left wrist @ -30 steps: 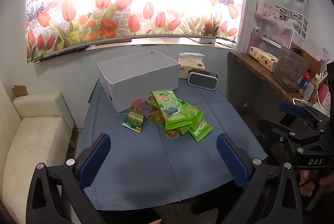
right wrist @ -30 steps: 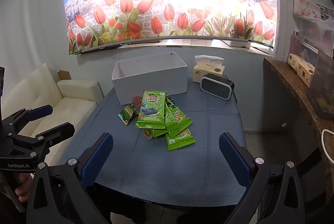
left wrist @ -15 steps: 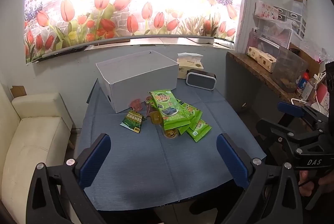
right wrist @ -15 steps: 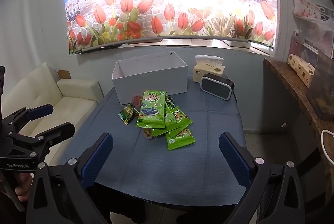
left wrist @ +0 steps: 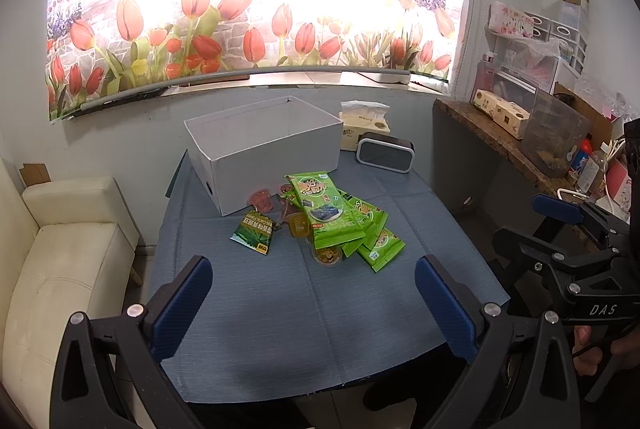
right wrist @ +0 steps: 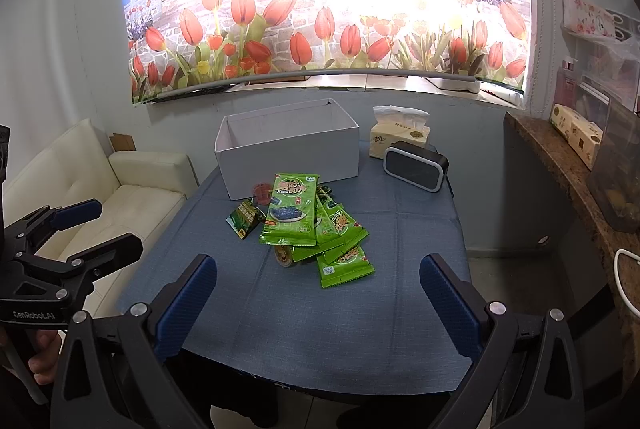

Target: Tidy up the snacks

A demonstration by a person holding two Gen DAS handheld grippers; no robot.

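"DAS" marked the right gripper (left wrist: 560,229); "GenRobot.AI" marked the left gripper (right wrist: 76,225). Both fingers spread wide, holding nothing. Green snack packets (right wrist: 290,215) lay near the white box (right wrist: 288,153); its contents were hidden.

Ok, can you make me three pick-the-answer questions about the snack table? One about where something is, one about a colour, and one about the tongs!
1. Where is the white box?
A. behind the snack pile
B. on the sofa
C. on the floor

2. What colour is the top snack packet?
A. red
B. green
C. purple

3. How are the left tongs and right tongs?
A. both open, holding nothing
B. both squeezing a packet
C. inside the box

Answers:
1 A, the box stands on the table just past the pile.
2 B, its wrapper is bright green.
3 A, their blue pads stand wide apart over bare cloth.
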